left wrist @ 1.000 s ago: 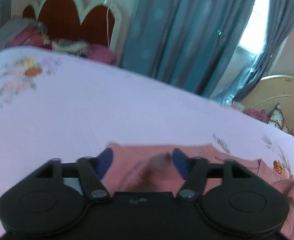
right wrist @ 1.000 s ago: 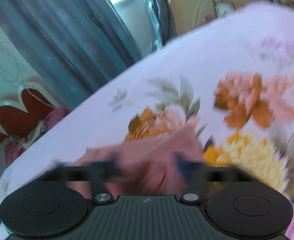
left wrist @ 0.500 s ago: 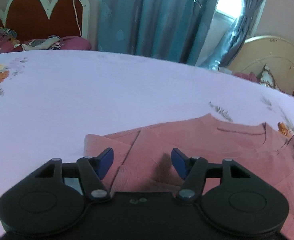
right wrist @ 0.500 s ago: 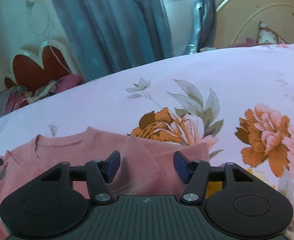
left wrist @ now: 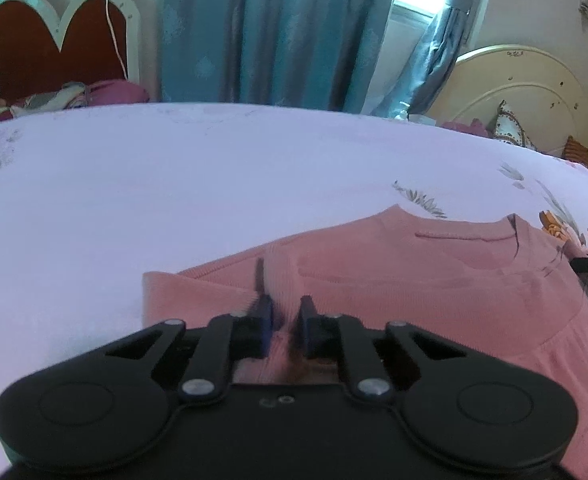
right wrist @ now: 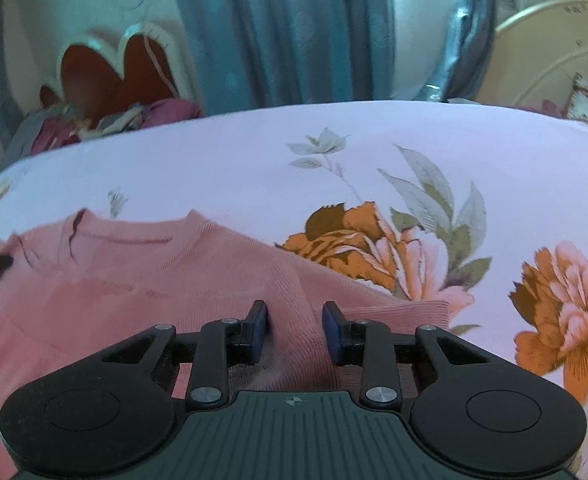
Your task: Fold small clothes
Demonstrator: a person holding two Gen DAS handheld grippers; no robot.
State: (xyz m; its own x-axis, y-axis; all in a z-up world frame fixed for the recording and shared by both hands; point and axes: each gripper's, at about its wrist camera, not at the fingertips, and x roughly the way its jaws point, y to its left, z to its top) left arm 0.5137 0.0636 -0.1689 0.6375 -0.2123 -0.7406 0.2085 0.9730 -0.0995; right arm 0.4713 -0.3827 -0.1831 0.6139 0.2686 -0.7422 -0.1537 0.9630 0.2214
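- Left gripper (left wrist: 285,322): just closing, pinched on a raised ridge of the pink sweater (left wrist: 434,280) at its sleeve seam.
- Right gripper (right wrist: 294,330): also closing, squeezing the opposite shoulder fold.
- Sweater flat on floral bedsheet (right wrist: 414,152), neckline away.
- Orange flowers (right wrist: 350,236) large only in right view.

Left claw (left wrist: 285,316) and right claw (right wrist: 294,322) point downward, jaws just closing, each pinching fabric.

Jaws of the left gripper (left wrist: 285,322) just closed, pinching a raised ridge of the pink ribbed-knit sweater (left wrist: 434,280) at its left shoulder. Jaws of the right gripper (right wrist: 294,328) just narrowed too, bunching fabric at the right shoulder.
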